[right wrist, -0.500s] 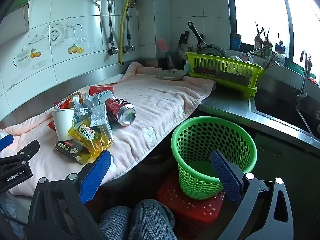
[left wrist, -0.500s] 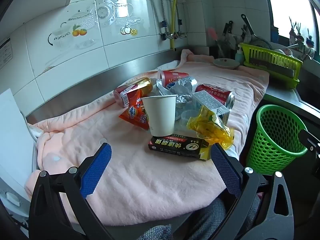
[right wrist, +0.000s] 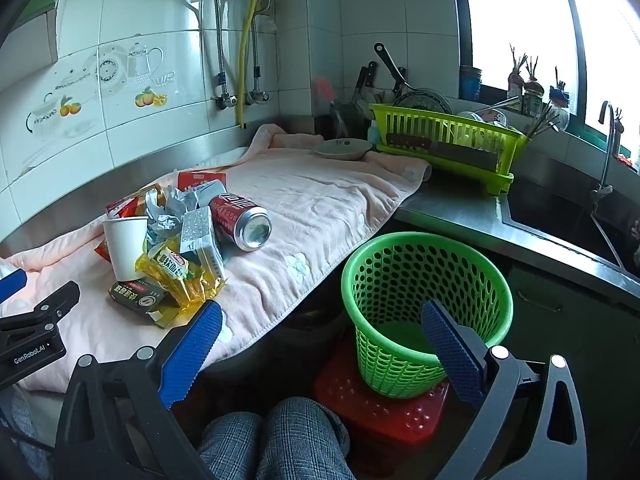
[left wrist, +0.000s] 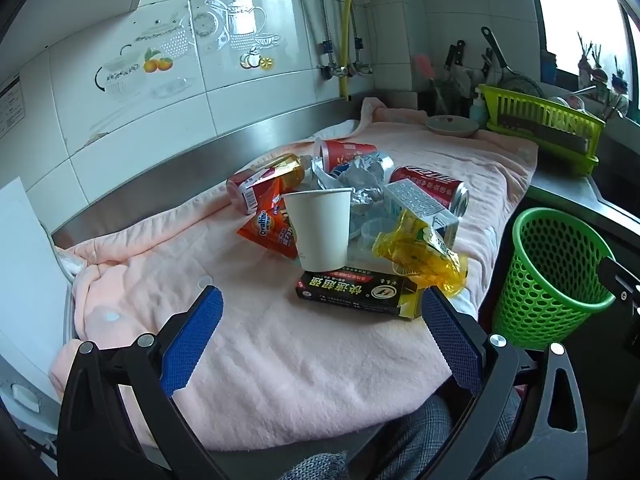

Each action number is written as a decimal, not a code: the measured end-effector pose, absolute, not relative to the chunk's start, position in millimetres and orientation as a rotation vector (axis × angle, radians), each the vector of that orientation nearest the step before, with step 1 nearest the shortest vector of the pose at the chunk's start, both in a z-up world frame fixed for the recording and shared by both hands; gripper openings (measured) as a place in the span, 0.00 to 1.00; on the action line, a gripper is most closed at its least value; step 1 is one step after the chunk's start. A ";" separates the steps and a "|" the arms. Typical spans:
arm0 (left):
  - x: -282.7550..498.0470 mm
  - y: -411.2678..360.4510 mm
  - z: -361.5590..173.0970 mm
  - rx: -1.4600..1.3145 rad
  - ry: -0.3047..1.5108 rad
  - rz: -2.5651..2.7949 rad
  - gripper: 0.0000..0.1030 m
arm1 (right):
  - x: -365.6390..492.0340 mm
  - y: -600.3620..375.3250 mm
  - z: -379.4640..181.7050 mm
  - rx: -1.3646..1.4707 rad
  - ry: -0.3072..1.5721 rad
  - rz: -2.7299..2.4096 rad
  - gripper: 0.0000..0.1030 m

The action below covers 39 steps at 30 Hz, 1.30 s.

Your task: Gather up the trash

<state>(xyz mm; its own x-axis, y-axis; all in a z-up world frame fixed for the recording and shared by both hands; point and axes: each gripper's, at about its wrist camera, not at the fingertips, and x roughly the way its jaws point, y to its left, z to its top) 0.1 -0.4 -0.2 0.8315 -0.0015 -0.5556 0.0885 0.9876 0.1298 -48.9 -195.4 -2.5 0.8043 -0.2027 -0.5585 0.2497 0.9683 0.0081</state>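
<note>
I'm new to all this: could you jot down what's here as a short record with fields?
place: kitchen counter under a pink towel
trash: paper cup, red can, black box, yellow wrapper, foil, piled together
bin: green basket on a red stool, beside the counter, looks empty
left gripper: open, holding nothing
right gripper: open, holding nothing

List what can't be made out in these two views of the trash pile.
- Clear plastic cups, left view: number unclear, behind paper cup and yellow wrapper.
- Basket bottom, right view: partly hidden by right gripper finger.
- Black box print, both views: too small to read.
</note>
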 end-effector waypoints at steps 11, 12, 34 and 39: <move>0.8 -3.9 -1.2 0.153 0.590 -0.046 0.95 | -52.1 -200.1 -1.1 0.086 0.587 -0.245 0.94; 1.0 -3.9 -0.9 0.153 0.590 -0.045 0.95 | -52.7 -200.3 -0.7 0.085 0.586 -0.245 0.94; 0.2 -0.5 -3.3 0.154 0.591 -0.048 0.95 | -51.3 -199.6 -2.4 0.083 0.588 -0.249 0.94; -0.2 -0.6 -2.6 0.155 0.591 -0.046 0.95 | -51.1 -198.8 -2.8 0.082 0.587 -0.250 0.94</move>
<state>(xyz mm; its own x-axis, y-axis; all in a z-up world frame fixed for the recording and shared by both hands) -0.2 -0.6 -2.6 0.8296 0.0007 -0.5584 0.0879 0.9874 0.1318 -51.1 -198.8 -2.8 0.8035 -0.2098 -0.5570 0.2565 0.9665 0.0060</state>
